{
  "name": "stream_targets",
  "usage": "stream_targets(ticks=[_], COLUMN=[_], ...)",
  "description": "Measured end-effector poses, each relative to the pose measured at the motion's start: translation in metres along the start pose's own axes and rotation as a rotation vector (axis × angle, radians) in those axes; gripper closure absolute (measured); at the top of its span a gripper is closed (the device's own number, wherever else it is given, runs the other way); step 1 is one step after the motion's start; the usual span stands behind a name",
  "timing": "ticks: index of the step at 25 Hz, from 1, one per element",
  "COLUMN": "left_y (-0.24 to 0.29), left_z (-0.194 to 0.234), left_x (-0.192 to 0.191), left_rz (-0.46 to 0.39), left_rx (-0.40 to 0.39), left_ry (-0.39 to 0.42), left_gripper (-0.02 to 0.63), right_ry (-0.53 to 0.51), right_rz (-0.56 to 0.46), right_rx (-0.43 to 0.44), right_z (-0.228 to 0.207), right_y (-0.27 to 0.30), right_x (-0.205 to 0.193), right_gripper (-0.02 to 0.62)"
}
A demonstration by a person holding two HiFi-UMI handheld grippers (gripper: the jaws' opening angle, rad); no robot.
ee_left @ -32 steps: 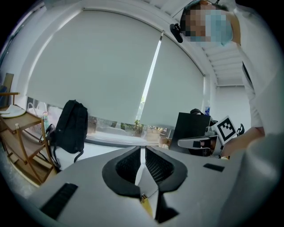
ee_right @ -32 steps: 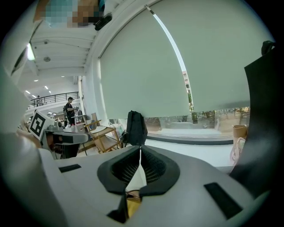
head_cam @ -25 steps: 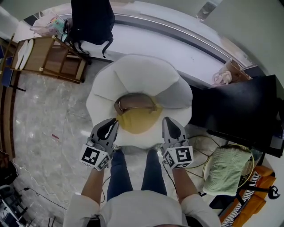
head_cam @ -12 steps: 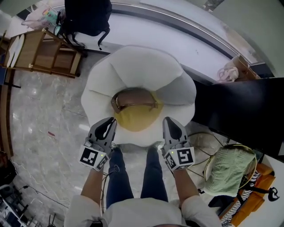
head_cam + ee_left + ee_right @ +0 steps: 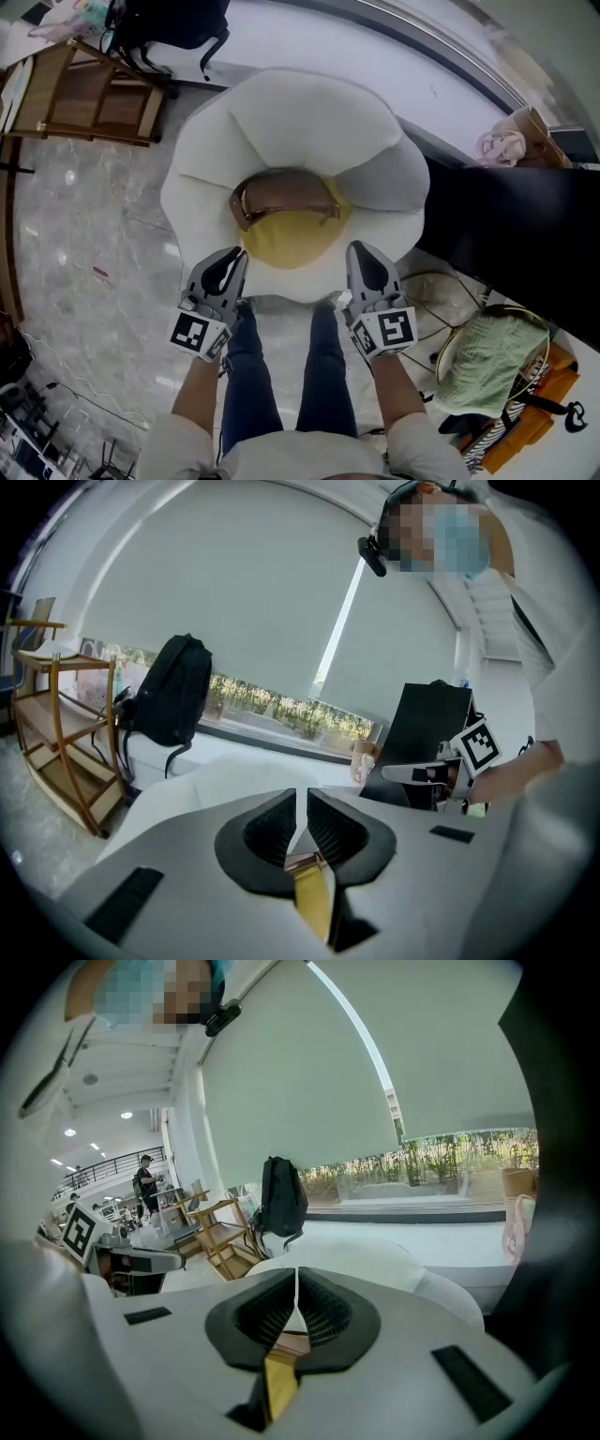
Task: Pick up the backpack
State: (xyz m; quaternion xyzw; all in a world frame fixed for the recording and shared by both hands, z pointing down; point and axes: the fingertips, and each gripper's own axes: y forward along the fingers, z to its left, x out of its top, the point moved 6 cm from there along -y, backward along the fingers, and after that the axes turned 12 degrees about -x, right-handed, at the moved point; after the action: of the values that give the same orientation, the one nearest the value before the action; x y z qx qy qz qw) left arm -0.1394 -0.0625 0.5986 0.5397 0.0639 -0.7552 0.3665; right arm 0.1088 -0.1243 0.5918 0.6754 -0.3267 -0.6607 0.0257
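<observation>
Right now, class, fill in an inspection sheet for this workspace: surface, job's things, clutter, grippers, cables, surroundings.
Surface: grey marbled floor, glossy.
Job's things: black fabric backpack stands on the white window ledge, beside a wooden shelf rack; untouched.
Clutter: white egg-shaped cushion seat with a yellow centre in front of the person; green towel in a wire basket.
Grippers: left gripper and right gripper both shut, empty, near the seat's front edge.
Cables: thin loops on the floor by the right gripper.
Surroundings: pale drawn window blind; black panel at right.
</observation>
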Motion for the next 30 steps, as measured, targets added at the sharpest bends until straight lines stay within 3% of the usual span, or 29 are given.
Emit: stream_targets(ticks=[18,27,28,30], left_y=[0.042,0.045,0.045,0.045], left_z=[0.037,0.052,0.054,0.058], left_x=[-0.074,-0.112,-0.116,-0.125], left_rz=[0.031,0.008,0.01,0.019], left_rx=[-0.003,0.024,0.031,0.05], left_ry=[-0.005,-0.104,-0.122,-0.158], left_gripper=[0.551,0.548,0.542,0.462], right_ry=[-0.01,-0.012,-0.013,-0.014], right_rz=[0.075,0.11,0.112,0.115], right_rx=[-0.038,-0.051,-0.052,-0.055], right_z=[-0.017,-0.024,-0.024,-0.026], right_y=[0.056,0.074,0.076,0.078], right_x=[-0.091,-0.125,-0.127,-0.131], right_gripper=[0.565,0.565,0.565,0.564])
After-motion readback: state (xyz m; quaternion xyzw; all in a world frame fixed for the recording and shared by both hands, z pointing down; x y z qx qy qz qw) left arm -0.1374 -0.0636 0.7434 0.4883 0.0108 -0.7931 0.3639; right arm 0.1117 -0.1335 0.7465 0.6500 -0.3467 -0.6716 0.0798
